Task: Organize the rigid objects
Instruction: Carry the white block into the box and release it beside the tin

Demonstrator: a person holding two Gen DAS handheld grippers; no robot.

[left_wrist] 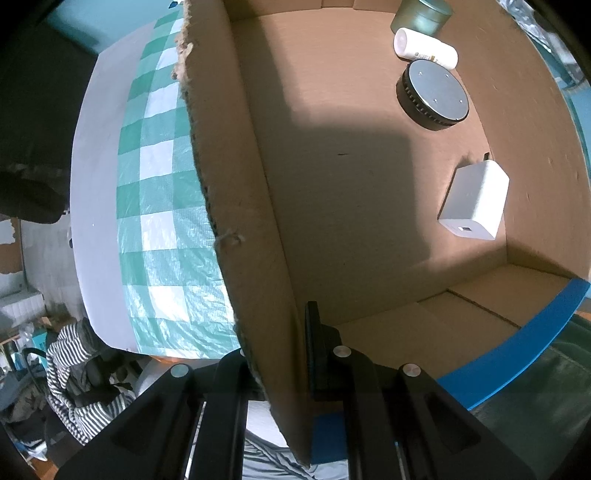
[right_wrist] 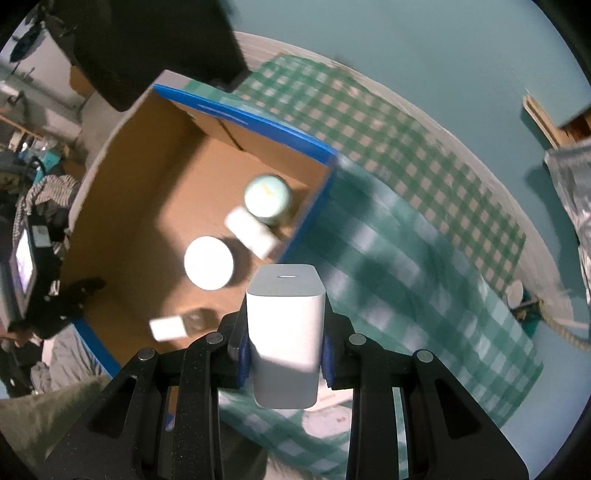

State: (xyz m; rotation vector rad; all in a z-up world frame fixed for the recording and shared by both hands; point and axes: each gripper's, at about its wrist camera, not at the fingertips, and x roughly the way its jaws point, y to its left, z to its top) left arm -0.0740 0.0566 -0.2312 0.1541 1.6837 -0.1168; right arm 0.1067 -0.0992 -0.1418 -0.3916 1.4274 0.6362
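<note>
My left gripper (left_wrist: 282,350) is shut on the near wall of the cardboard box (left_wrist: 236,206), one finger inside and one outside. Inside the box lie a white charger block (left_wrist: 474,201), a round black-and-grey disc (left_wrist: 436,92), a white tube (left_wrist: 424,48) and a green tin (left_wrist: 421,14). My right gripper (right_wrist: 284,343) is shut on a tall white rounded block (right_wrist: 284,332) and holds it above the box's right edge (right_wrist: 306,218). The right wrist view is blurred; the same box (right_wrist: 122,206) and its contents show below.
The box sits on a green-and-white checked cloth (left_wrist: 159,206) on a white table (left_wrist: 96,206). Striped clothing (left_wrist: 74,369) lies beyond the table edge. A rope (right_wrist: 565,328) and a silver bag (right_wrist: 576,184) lie at the right.
</note>
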